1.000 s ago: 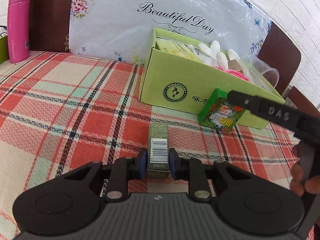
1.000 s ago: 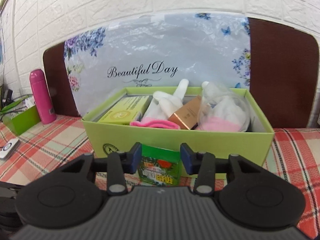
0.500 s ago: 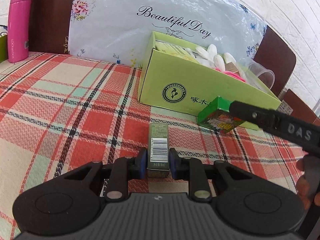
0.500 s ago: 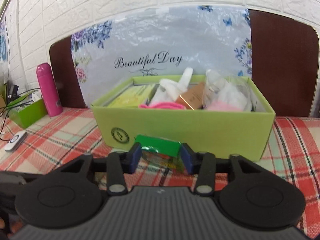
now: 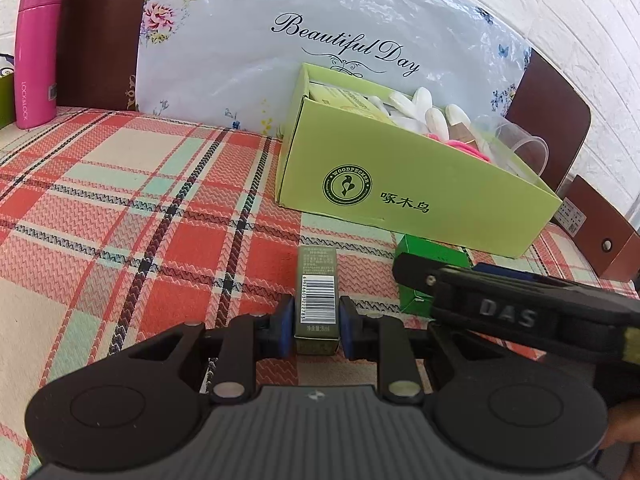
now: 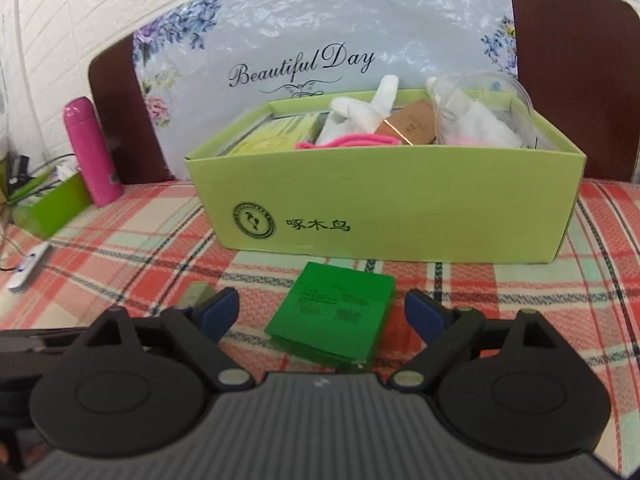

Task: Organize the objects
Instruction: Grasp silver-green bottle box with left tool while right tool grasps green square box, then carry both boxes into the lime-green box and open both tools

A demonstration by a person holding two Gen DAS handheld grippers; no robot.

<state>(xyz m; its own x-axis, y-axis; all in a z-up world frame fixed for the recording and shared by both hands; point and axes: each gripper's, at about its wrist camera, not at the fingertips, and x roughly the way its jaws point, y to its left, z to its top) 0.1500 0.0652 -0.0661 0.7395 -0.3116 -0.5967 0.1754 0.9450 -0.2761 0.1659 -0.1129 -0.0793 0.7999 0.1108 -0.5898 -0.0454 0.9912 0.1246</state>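
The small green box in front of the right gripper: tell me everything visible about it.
The small green box is a flat, bright green carton, cardboard by the look of it, with dark print on its upper face. It lies on the plaid tablecloth just in front of the large lime-green box, apart from it. The right gripper has just been opening; its blue fingers flank the box without touching it.

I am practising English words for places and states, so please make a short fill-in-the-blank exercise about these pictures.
1. The left gripper is shut on the small carton with a ____ on its top face.
2. The right gripper is ____, its pads clear of the green packet.
3. The green packet lies on the ____ tablecloth.
4. The thermos is ____.

Missing words: barcode; open; plaid; pink
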